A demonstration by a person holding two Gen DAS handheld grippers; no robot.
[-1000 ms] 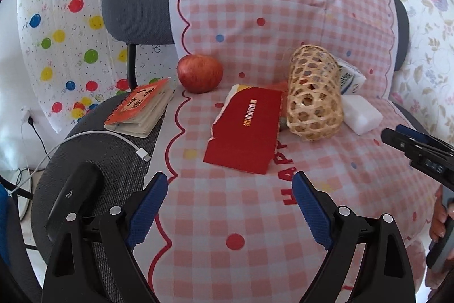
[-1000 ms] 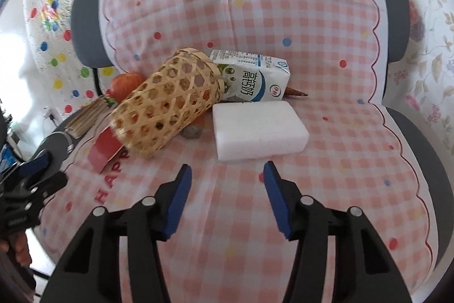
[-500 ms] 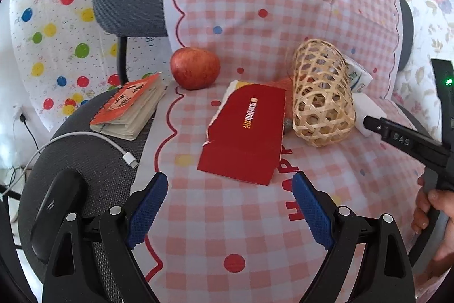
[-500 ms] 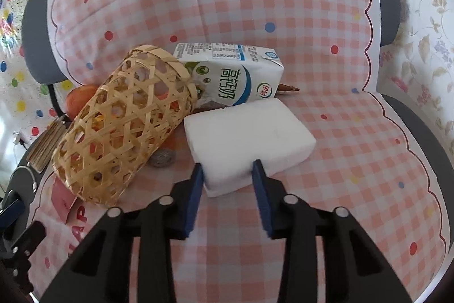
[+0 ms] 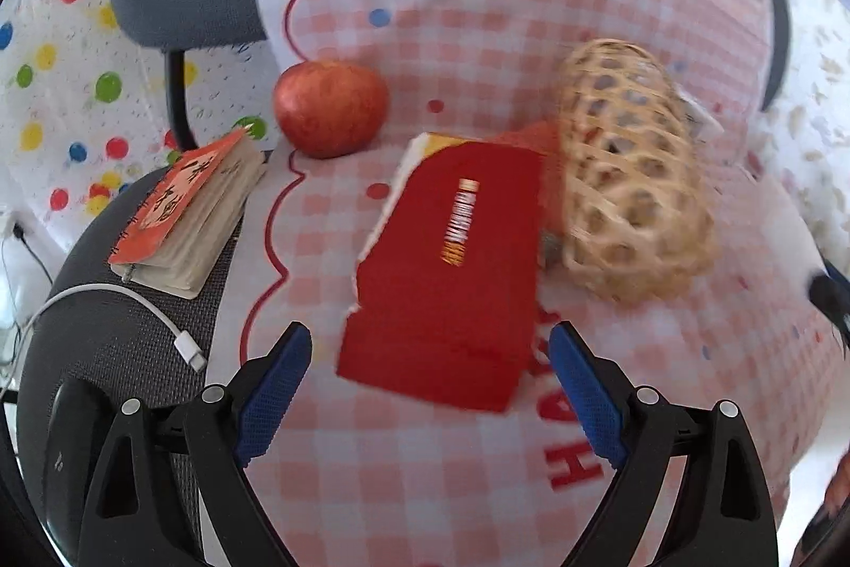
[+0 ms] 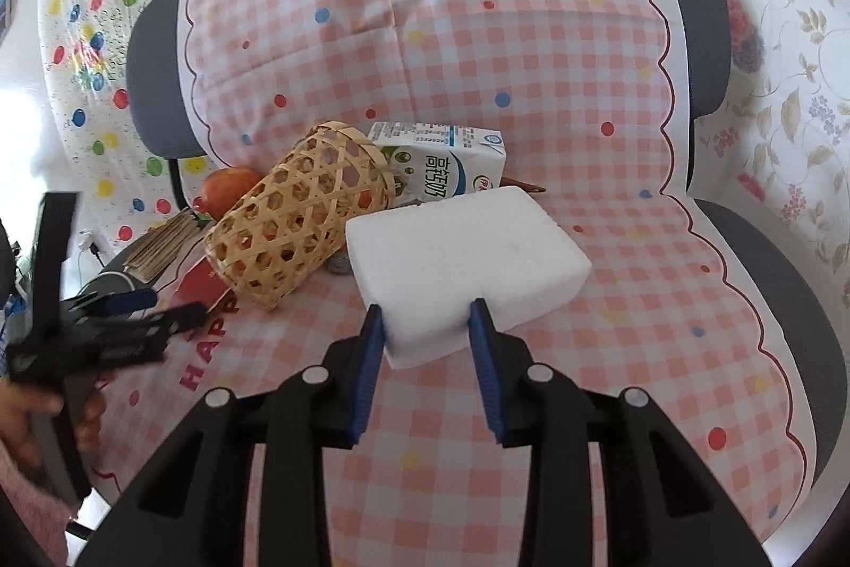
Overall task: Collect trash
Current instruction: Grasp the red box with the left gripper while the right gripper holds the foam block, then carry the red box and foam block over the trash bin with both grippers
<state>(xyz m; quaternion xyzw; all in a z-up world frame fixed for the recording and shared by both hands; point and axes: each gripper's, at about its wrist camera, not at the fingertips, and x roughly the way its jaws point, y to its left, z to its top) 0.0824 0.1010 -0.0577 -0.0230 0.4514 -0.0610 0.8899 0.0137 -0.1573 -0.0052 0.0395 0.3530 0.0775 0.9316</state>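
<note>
Two claws over a chair draped in a pink checked cloth [image 6: 611, 248]. Right gripper [image 6: 425, 338] clamped on the near end of a white foam block [image 6: 462, 243], blue pads [image 6: 369, 365] pressed to its two sides, block tilted and seemingly raised off the cloth (contact at the far end hard to judge). Behind the block, at 12 o'clock from it: a milk carton [image 6: 446, 166] lying on its side. At 9 o'clock from the block: a woven bamboo basket [image 6: 303, 216] tipped over, mouth toward the carton, with a small grey lump just beside its base.

Left gripper [image 5: 430, 386] spread wide, nothing between the pads, hovering at the near edge of a torn red envelope [image 5: 451, 269] lying flat on the cloth. Basket touching or just beside the envelope at its 3 o'clock. Red apple [image 5: 329, 107] at 11 o'clock from the envelope, against the backrest. Orange-covered notebook [image 5: 186, 216] at 9 o'clock on bare grey seat mesh, white charging cable [image 5: 138, 306] just below it.
</note>
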